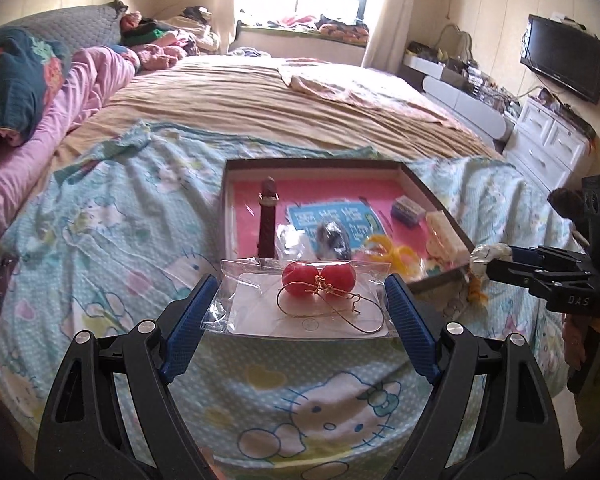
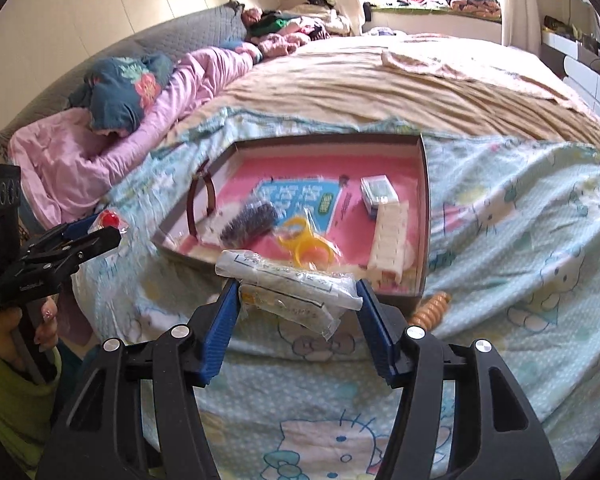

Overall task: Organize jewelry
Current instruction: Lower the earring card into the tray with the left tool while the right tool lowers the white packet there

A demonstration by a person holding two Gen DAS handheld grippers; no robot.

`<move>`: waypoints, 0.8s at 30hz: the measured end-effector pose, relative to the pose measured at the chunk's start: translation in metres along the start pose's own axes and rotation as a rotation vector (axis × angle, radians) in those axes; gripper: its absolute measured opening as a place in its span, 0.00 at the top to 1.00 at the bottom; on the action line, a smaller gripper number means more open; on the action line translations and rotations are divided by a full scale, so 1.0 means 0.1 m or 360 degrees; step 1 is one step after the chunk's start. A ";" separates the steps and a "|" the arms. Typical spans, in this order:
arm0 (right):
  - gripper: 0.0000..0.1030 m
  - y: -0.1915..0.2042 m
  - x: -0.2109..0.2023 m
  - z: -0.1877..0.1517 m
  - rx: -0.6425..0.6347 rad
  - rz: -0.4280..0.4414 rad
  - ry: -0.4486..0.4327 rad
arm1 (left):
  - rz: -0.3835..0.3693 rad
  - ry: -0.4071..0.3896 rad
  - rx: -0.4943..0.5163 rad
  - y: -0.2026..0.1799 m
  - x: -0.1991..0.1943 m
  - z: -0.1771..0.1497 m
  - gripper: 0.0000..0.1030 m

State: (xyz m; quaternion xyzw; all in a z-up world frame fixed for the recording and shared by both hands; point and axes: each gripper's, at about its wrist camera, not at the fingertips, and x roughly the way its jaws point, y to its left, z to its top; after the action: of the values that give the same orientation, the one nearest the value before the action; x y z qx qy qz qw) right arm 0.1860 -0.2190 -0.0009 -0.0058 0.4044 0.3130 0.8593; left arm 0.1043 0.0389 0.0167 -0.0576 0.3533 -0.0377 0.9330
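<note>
My left gripper point(image 1: 301, 300) is shut on a clear bag of red ball earrings point(image 1: 317, 278) with gold hoops, held just in front of the shallow box point(image 1: 431, 196). My right gripper point(image 2: 298, 300) is shut on a clear packet with a white card point(image 2: 288, 284), held at the box's near edge point(image 2: 423, 184). The pink-lined box holds a dark red watch point(image 1: 267, 216), a dark beaded piece point(image 1: 331, 240), yellow rings point(image 2: 301, 242), a white bracelet point(image 2: 389, 236) and a small case point(image 2: 377, 192). An orange spiral item point(image 2: 429, 312) lies on the sheet beside the box.
The box sits on a light blue cartoon-print sheet point(image 1: 100, 240) over a tan bedspread. Pink bedding and pillows point(image 1: 40, 120) lie at the left. White drawers point(image 1: 547, 136) and a wall television point(image 1: 563, 60) stand at the right.
</note>
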 end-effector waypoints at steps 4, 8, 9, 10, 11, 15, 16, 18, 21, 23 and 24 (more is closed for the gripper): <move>0.45 0.03 -0.05 0.12 -0.0018 -0.0001 -0.0056 | 0.0012 -0.0031 -0.0011 0.02 -0.02 0.07 0.25; 0.45 0.04 -0.05 0.23 -0.0023 0.0002 -0.0096 | 0.0011 -0.0042 -0.0017 0.01 0.00 0.13 0.25; 0.45 0.04 -0.05 0.26 -0.0024 0.0004 -0.0107 | 0.0007 -0.0045 -0.0018 0.01 0.01 0.15 0.25; 0.45 0.03 -0.05 0.28 -0.0022 0.0000 -0.0117 | 0.0005 -0.0045 -0.0017 0.01 0.02 0.16 0.25; 0.45 0.03 -0.05 0.31 -0.0017 -0.0001 -0.0127 | 0.0005 -0.0046 -0.0016 0.01 0.04 0.17 0.25; 0.45 0.03 -0.02 0.36 -0.0018 -0.0013 -0.0150 | -0.0005 -0.0047 -0.0023 0.01 0.10 0.20 0.25; 0.45 0.03 -0.01 0.38 -0.0018 -0.0017 -0.0153 | -0.0006 -0.0048 -0.0022 0.00 0.12 0.21 0.25; 0.45 0.01 0.01 0.40 -0.0013 -0.0020 -0.0161 | -0.0007 -0.0048 -0.0015 -0.02 0.15 0.23 0.25; 0.45 -0.02 0.03 0.44 -0.0009 -0.0032 -0.0173 | -0.0012 -0.0047 -0.0008 -0.04 0.21 0.26 0.25; 0.45 -0.05 0.05 0.48 -0.0007 -0.0045 -0.0179 | -0.0016 -0.0041 -0.0001 -0.06 0.25 0.28 0.25; 0.45 -0.06 0.06 0.49 -0.0004 -0.0051 -0.0183 | -0.0016 -0.0037 0.0003 -0.06 0.26 0.29 0.25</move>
State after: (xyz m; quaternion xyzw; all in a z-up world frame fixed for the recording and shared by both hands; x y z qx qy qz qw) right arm 0.2257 -0.2077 0.0264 0.0047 0.3538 0.2995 0.8860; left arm 0.1427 0.0320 0.0215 -0.0590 0.3422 -0.0422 0.9368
